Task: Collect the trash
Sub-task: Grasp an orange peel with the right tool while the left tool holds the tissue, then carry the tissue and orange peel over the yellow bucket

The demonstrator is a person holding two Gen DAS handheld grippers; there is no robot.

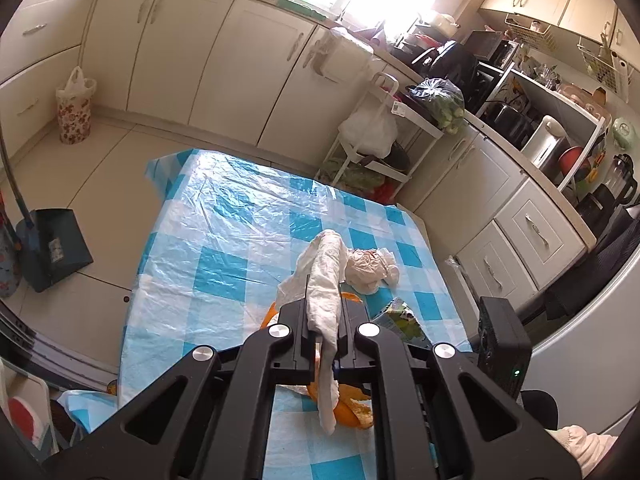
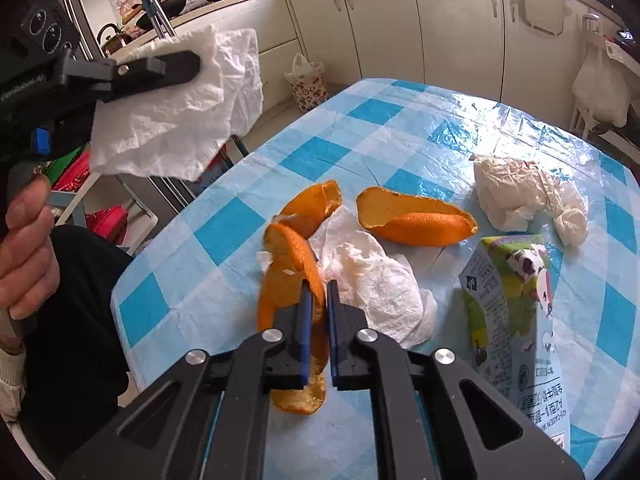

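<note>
My left gripper is shut on a white paper napkin and holds it above the blue-checked table; the right wrist view shows it with the napkin hanging. My right gripper is shut on a strip of orange peel just above the table. On the table lie another orange peel, a third peel, a second white napkin, a crumpled plastic wrap and a flattened milk carton.
A floral bin lined with a plastic bag stands on the floor by the cabinets, also in the right wrist view. A dark dustpan leans at left. A white cart with bags stands behind the table.
</note>
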